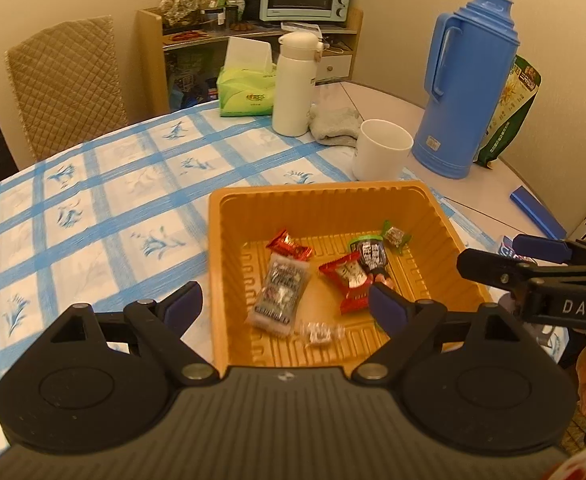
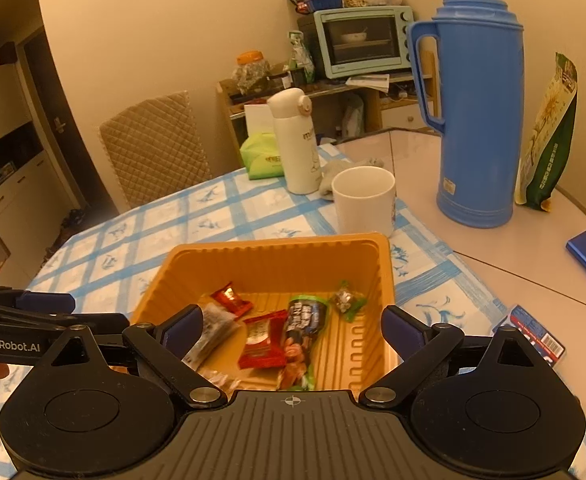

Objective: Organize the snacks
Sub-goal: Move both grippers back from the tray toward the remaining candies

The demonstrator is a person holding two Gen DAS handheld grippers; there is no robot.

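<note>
Snacks lie inside the orange ribbed plastic tray [image 1: 221, 240]; both grippers [image 1: 287, 306] [image 2: 293, 330] hover spread, empty; next, fetch the blue packet [image 2: 533, 336] near the table's right edge.

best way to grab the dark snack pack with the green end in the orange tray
Grip the dark snack pack across its narrow width near the middle, coming from above. It lies flat and long on the orange tray, overlapping the red packet, so a grab at the green upper end probably avoids pinching both.

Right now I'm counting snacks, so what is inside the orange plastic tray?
Inside the orange plastic tray: six wrapped snacks, two red packets, a long clear-wrapped bar, a dark pouch, a green-wrapped candy, a small clear-wrapped sweet. The near edge is hidden.
</note>
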